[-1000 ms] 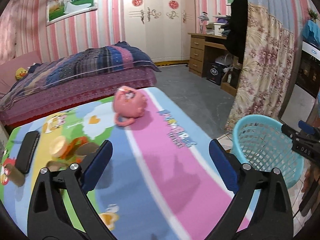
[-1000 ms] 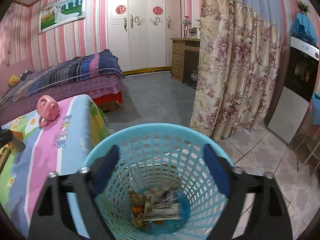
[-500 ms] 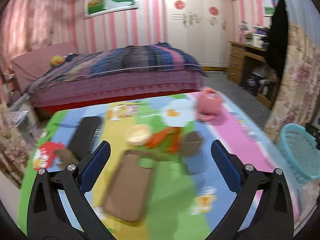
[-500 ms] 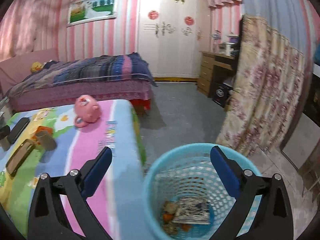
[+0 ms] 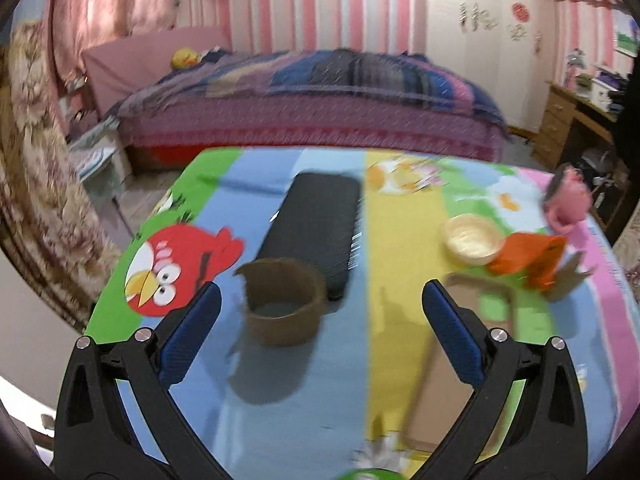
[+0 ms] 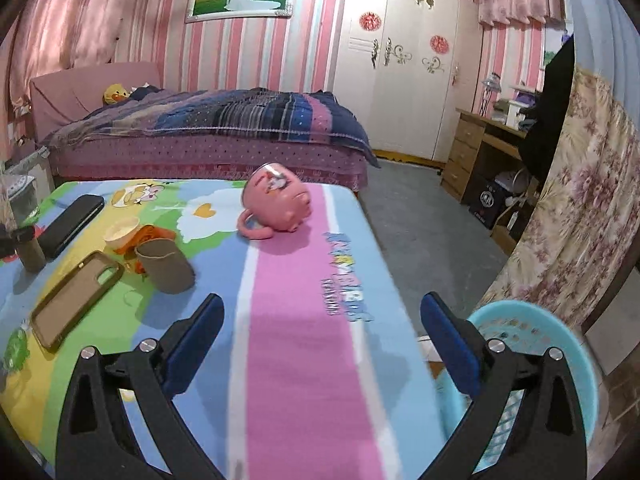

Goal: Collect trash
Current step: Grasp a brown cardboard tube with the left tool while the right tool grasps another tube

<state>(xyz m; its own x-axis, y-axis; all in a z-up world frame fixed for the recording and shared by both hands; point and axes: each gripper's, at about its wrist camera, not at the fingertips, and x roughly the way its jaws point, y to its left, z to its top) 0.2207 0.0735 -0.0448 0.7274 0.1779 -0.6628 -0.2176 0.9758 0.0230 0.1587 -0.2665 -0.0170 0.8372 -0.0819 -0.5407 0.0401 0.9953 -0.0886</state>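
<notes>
The left gripper (image 5: 320, 316) is hovering with its jaws standing wide and empty over the near left part of the table's cartoon-print cloth (image 5: 280, 392), with a short brown cardboard ring (image 5: 282, 304) sitting between its blue pads, untouched, just in front of a flat black case (image 5: 320, 228); a cream paper cup (image 5: 472, 240) and orange wrapper (image 5: 528, 258) are lying toward the right edge. The right gripper (image 6: 322, 336) is hanging wide and empty over the cloth's pink stripe near the right edge, a brown cardboard tube (image 6: 166, 266) lying well ahead to its left, a pink piggy bank (image 6: 278, 204) toward the far edge; the light-blue plastic mesh basket (image 6: 560, 344) is standing on the floor beside the near right corner.
</notes>
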